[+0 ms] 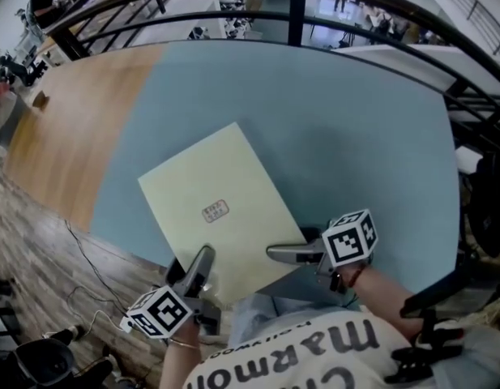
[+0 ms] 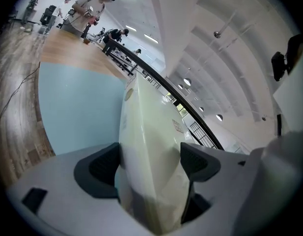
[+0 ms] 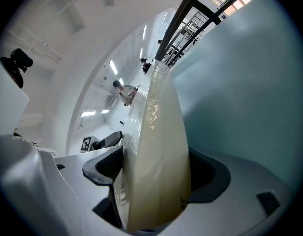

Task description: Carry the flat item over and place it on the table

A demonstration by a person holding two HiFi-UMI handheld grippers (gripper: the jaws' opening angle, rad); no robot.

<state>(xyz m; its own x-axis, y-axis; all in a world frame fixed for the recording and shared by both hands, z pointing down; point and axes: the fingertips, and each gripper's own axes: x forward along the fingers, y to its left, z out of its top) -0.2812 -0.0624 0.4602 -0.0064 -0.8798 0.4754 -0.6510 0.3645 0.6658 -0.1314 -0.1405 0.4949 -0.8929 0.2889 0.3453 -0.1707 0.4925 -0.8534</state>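
With fingers (image 2: 99, 168) of the left gripper (image 1: 203, 266) and right gripper (image 1: 275, 254) closed on its near edge, we are holding the pale yellow flat rectangular sheet (image 1: 213, 205) over the light blue desk (image 1: 355, 136). Next, we judge: lowering it flat, then releasing.

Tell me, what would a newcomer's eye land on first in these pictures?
The big pale yellow sheet in mid-picture, seen against a blue surface, with a small label at its middle. The left tongs and right tongs each clamp its near edge. Their black-and-white marker cubes, the left cube and right cube, stand out at the bottom.
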